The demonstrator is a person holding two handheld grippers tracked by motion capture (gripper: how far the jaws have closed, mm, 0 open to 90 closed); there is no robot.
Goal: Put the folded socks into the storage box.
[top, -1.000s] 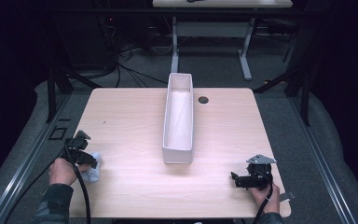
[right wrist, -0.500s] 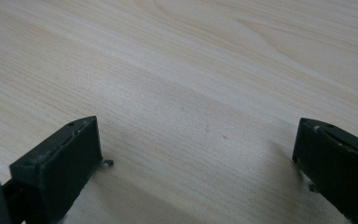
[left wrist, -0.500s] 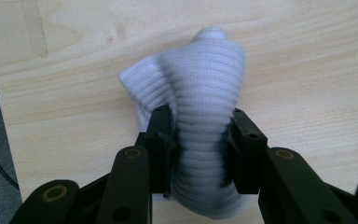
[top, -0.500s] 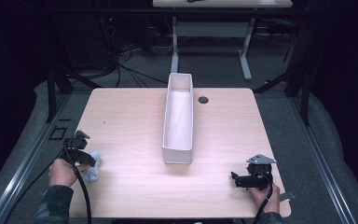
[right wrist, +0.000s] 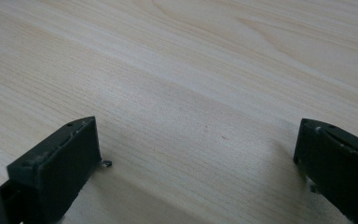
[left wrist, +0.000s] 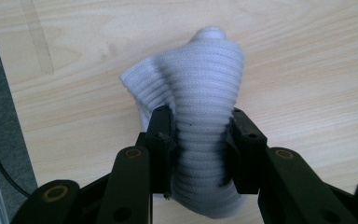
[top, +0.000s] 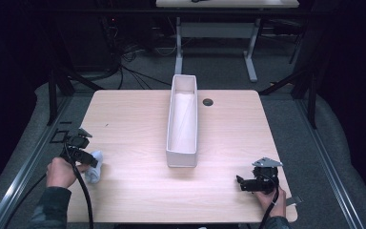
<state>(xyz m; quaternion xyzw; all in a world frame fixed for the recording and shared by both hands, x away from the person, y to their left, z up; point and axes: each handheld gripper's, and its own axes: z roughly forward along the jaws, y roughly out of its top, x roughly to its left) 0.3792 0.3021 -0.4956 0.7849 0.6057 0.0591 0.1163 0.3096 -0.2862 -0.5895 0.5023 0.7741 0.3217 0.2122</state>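
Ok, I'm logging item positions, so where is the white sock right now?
In the high view the white sock sits near the table's front left corner, pinched in the left gripper, well left of the long white bin.

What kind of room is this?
Probably a lab or workshop: a plain wooden table holding a white bin, another desk behind it, loose cables on the grey floor, and dark surroundings.

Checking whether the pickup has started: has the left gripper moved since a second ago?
Yes. The left gripper, shut on the white sock, has shifted slightly toward the white bin and appears to have lifted a little.
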